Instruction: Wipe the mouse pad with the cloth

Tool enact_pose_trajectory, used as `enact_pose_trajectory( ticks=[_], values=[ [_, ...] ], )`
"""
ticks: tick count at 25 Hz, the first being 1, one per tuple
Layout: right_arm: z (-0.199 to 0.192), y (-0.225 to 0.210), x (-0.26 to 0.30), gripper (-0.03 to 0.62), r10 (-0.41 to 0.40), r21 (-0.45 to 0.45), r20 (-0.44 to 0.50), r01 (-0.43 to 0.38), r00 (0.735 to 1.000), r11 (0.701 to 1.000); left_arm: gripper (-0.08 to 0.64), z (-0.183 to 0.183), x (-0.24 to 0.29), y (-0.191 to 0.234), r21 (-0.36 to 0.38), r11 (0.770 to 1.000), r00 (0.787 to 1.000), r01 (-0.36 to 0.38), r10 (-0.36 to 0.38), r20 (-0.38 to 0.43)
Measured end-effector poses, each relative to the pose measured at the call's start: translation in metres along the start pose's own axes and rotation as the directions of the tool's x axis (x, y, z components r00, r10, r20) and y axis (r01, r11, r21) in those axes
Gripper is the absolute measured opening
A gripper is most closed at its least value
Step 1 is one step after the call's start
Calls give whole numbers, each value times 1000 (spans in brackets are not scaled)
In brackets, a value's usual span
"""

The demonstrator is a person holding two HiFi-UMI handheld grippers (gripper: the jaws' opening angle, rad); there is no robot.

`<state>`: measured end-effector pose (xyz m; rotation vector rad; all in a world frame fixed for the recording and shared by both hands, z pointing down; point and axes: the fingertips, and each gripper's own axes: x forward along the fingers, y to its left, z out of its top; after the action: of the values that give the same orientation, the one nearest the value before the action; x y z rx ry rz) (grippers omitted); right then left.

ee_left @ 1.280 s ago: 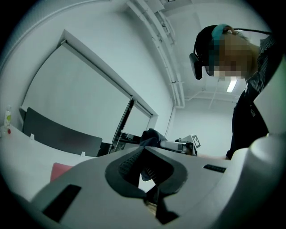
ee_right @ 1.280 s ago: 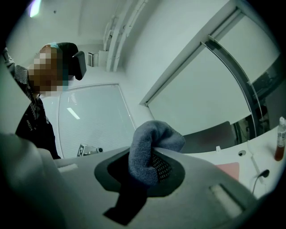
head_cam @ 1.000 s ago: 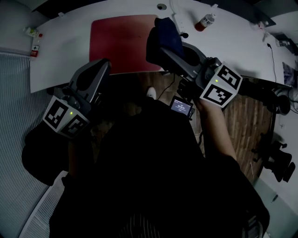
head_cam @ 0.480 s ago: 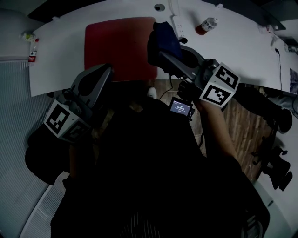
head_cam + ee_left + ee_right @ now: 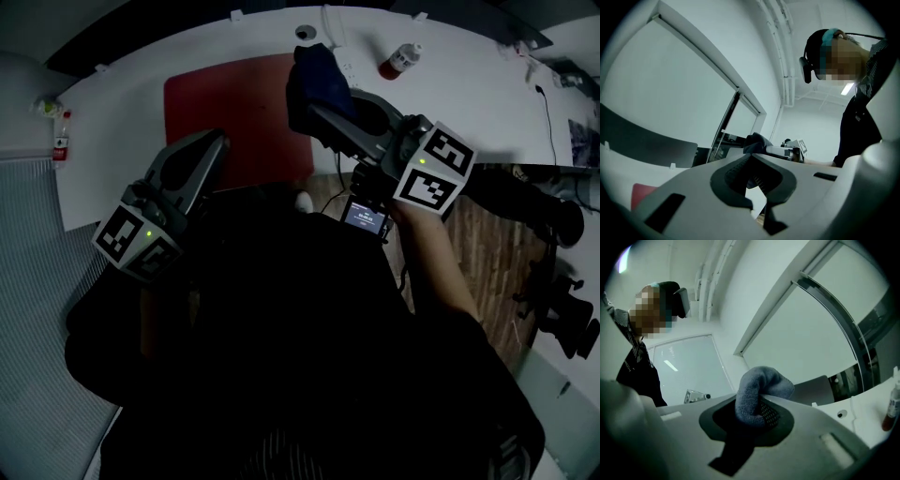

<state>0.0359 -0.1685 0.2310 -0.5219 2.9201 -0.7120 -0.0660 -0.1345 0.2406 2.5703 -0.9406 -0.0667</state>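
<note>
The cloth (image 5: 317,80), a dark blue bundle, is clamped between the closed jaws of the right gripper (image 5: 317,111); it hangs over the red mouse pad (image 5: 234,117) at the pad's 2 o'clock corner, though whether it touches the surface cannot be told. The left gripper (image 5: 216,142) sits at the pad's 7 o'clock edge, jaws together and holding nothing. By my reading the pickup is done and the wiping strokes across the pad are what remains; the pad shows no mark either way. On the white table (image 5: 469,84), a small bottle (image 5: 397,61) stands at 3 o'clock of the cloth, a round hole (image 5: 305,32) at its 12; nothing lies on the pad itself.
</note>
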Motion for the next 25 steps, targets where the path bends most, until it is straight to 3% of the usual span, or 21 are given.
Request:
enact_pose_trajectory(
  ticks=[8, 14, 19, 25],
  values=[
    [19, -6, 0, 66, -141, -71, 9, 141, 990, 987, 8, 12, 15, 30, 35, 990, 990, 135, -133, -54],
    [18, -13, 23, 66, -236, -53, 94, 241, 967, 969, 8, -20, 9, 51, -15, 967, 957, 255, -255, -139],
    [13, -16, 45, 66, -268, -54, 72, 272, 961, 961, 8, -36, 2, 81, -54, 962, 947, 269, -274, -165],
    [4, -23, 66, 66, -265, -31, 43, 267, 963, 963, 8, -51, -3, 110, -82, 969, 955, 232, -243, -170]
  ],
)
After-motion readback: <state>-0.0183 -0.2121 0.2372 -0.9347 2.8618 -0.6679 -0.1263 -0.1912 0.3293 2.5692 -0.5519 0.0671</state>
